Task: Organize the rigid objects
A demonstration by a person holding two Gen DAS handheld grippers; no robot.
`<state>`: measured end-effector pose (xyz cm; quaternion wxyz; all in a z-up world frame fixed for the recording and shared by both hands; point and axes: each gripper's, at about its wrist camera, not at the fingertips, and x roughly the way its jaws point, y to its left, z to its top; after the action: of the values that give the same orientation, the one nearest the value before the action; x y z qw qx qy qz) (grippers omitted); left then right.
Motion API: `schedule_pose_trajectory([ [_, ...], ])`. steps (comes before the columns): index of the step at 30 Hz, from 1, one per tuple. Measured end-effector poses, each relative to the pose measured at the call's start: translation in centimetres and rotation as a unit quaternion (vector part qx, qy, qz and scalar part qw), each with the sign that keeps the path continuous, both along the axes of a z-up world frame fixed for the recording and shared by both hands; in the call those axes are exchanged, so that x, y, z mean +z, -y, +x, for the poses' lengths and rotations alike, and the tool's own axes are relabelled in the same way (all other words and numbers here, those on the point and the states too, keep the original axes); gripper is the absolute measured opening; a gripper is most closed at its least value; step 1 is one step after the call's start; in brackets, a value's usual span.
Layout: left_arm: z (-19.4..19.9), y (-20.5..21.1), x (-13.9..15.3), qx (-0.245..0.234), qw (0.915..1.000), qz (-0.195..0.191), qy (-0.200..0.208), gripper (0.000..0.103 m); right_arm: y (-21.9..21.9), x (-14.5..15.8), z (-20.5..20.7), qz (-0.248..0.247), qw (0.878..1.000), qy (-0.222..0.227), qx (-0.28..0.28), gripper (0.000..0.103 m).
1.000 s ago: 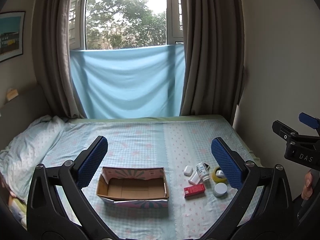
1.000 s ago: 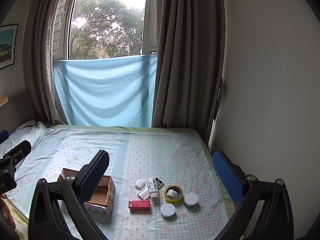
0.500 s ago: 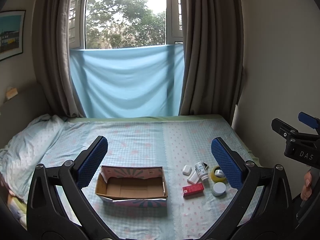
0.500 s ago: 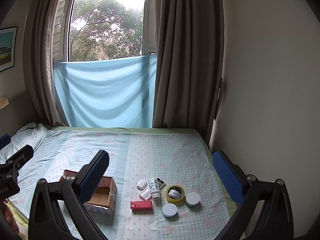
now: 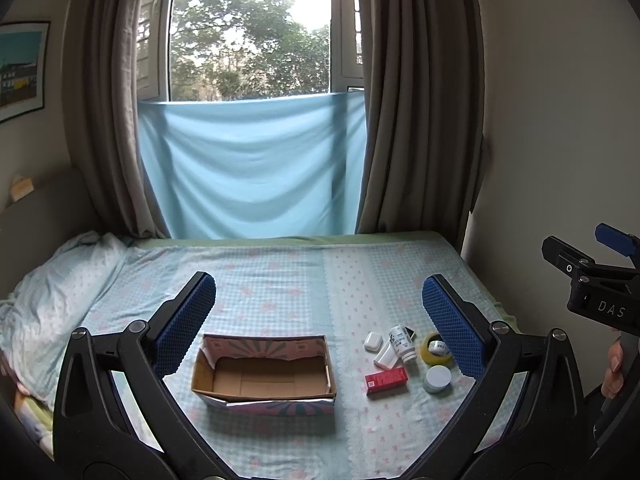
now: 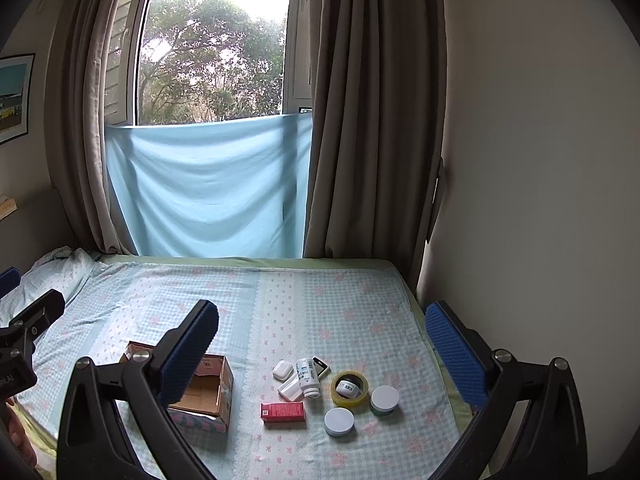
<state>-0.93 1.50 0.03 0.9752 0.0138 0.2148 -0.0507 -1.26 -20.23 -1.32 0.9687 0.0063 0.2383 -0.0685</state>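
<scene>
bed (image 5: 280,288) (checked sheet) | pillow (image 5: 52,292) far left | curtains (image 6: 376,120) | blue cloth (image 5: 252,168) across window | picture (image 5: 20,68), perhaps a print

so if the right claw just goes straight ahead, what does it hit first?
Probably nothing on the bed: the open right claw points over the items toward the blue cloth under the window. Depth is unclear.

Bed (image 6: 320,312) far half: bare sheet, wide free room up to curtains (image 6: 372,120). Open cardboard box (image 5: 264,372) sits w/ nothing in it, top unobstructed, clear gap betw. box and clutter on its right. Clutter tight: white bottle (image 6: 307,376), tape roll (image 6: 350,388), red carton (image 6: 283,412), two round jars (image 6: 339,421) nearly touching, little finger room. Wall (image 6: 540,200) close on right edge. Pillow (image 5: 52,300) blocks left end.
</scene>
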Motion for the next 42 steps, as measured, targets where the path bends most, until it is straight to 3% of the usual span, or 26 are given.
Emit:
schedule_pose_trajectory([
  [12,2.1,-0.5,-0.4,-0.036,0.9992,0.001,-0.015,0.103,-0.9,0.1,0.9,-0.005,1.0,-0.007,-0.009,0.103],
  [16,5.4,0.2,-1.6,-0.061,0.997,0.032,-0.034,0.103,-0.3,-0.3,2.3,0.001,0.999,-0.024,-0.024,0.103],
  [20,10.1,2.0,-4.9,-0.099,0.9894,0.071,-0.078,0.103,2.1,-2.5,5.0,0.019,0.997,-0.058,-0.039,0.103],
  [27,17.7,7.7,-14.6,-0.159,0.96,0.145,-0.178,0.103,9.0,-10.5,10.5,0.05,0.986,-0.137,-0.081,0.103],
  [32,21.5,12.3,-22.1,-0.207,0.9291,0.199,-0.233,0.103,13.2,-17.2,13.9,0.054,0.974,-0.194,-0.105,0.103],
  [42,25.5,18.7,-34.3,-0.288,0.8629,0.264,-0.32,0.102,18.9,-28.0,17.7,0.064,0.947,-0.289,-0.122,0.103],
])
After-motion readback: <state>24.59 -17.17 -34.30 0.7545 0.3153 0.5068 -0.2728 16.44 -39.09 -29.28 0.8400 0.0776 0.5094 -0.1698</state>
